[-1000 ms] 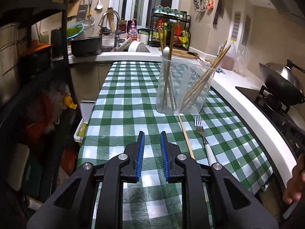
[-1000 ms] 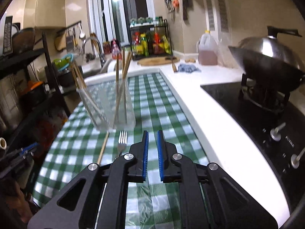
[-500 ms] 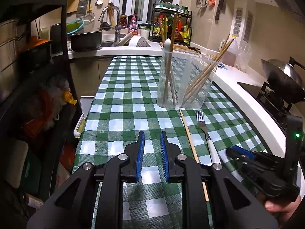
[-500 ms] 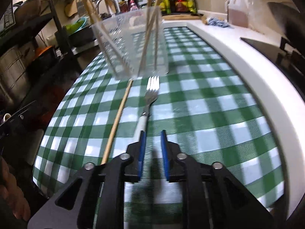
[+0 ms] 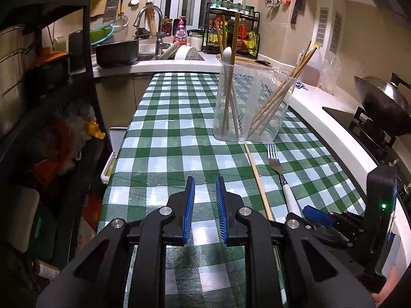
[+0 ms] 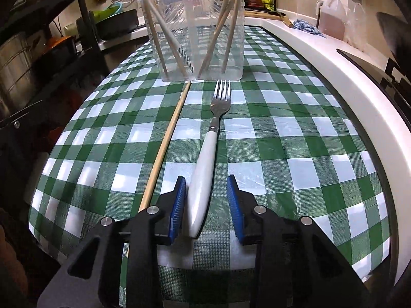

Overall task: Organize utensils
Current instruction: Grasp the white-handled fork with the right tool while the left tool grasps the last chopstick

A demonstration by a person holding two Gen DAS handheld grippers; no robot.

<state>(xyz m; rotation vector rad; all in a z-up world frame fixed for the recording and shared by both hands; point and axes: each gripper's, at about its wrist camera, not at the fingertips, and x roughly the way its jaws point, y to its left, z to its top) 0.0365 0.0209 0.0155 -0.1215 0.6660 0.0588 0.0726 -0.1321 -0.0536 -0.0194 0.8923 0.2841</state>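
With my right gripper (image 6: pixel 205 205) spread, its jaws having just been opening around the fork's (image 6: pixel 205 159) white handle lying near the clear holder (image 6: pixel 195 30), I should centre it, then squeeze low and firmly.

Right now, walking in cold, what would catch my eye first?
The green-checked tablecloth, then the white-handled fork lying on it, its handle between the open jaws of the right hand-held gripper, which have just been opening. Just beyond stands a clear plastic holder with chopsticks leaning inside, and one loose chopstick beside the fork.
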